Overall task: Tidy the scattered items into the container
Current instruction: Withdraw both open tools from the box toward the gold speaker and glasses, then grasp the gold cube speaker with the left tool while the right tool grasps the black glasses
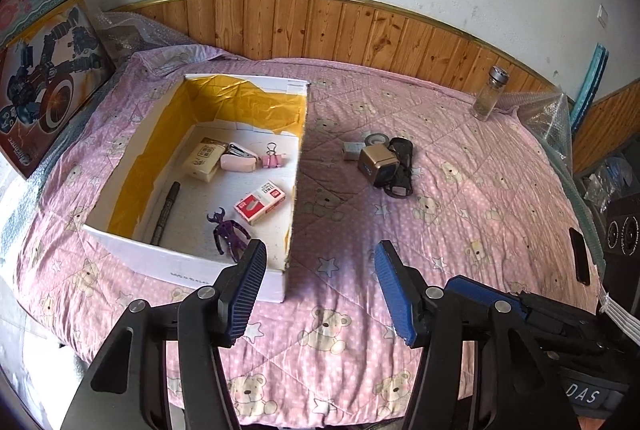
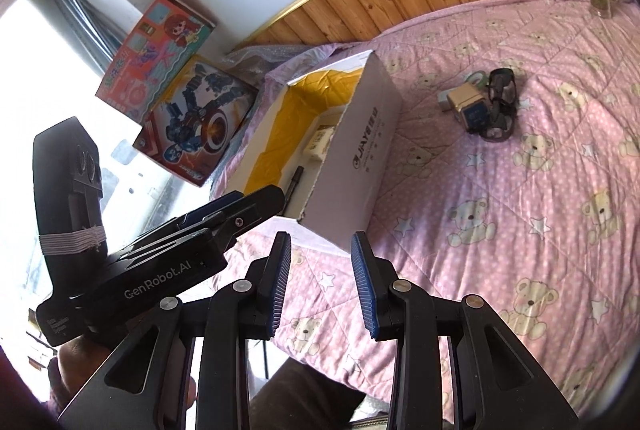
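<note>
A white cardboard box point(image 1: 132, 246) with yellow lining sits on the pink bear-print quilt point(image 1: 460, 213). Inside lie a cream box point(image 1: 203, 159), a pink stapler point(image 1: 239, 159), a pink binder clip point(image 1: 273, 158), a red staple box point(image 1: 259, 201), a black marker point(image 1: 166, 211) and a purple figure point(image 1: 228, 233). To the box's right, on the quilt, a gold cube point(image 1: 378, 165), a black pouch point(image 1: 401, 165), a tape roll point(image 1: 377, 139) and a small grey item point(image 1: 352, 151) lie clustered. My left gripper point(image 1: 320, 282) hangs open over the box's near right corner. My right gripper point(image 2: 320, 278) is open and empty, near the box point(image 2: 356, 157).
A glass jar point(image 1: 489, 92) with a metal lid stands at the quilt's far right edge. Two toy boxes point(image 1: 44, 77) lean against the wall at left. A wooden headboard point(image 1: 320, 25) runs behind. A black phone point(image 1: 580, 256) lies at the right edge. Bubble wrap point(image 1: 548, 117) sits by the jar.
</note>
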`<state>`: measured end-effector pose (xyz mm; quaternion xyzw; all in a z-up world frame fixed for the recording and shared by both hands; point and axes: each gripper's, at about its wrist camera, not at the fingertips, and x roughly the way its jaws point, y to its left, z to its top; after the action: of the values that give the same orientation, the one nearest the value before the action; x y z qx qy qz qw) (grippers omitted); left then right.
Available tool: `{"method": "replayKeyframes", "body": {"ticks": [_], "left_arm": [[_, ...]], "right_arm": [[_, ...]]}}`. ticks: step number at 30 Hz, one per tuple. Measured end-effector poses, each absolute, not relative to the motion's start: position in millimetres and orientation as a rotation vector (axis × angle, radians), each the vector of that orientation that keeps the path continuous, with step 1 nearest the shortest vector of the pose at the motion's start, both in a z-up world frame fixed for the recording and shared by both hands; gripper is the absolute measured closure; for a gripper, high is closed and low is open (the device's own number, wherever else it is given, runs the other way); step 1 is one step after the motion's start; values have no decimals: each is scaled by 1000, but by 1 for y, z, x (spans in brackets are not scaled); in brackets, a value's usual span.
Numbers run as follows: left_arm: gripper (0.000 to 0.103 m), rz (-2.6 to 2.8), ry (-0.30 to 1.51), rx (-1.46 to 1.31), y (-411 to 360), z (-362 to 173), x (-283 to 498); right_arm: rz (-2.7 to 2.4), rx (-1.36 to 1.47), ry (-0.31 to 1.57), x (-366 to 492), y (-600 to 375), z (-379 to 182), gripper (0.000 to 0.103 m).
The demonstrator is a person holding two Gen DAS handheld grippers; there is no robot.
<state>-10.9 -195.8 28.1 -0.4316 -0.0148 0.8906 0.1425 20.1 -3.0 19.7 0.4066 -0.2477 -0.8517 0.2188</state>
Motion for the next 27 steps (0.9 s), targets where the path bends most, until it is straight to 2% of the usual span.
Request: {"method": "replayKeyframes", "body": {"ticks": [14,27], "left_arm": [[34,2471,-8,-1290,-112,7,-52],[34,2424,80,-1347,-56,-45,-135]], "right_arm": [[-2404,1150,-903,1,77,-9,66],[-2392,1249,-1048,-55,131,-52,64]]}}
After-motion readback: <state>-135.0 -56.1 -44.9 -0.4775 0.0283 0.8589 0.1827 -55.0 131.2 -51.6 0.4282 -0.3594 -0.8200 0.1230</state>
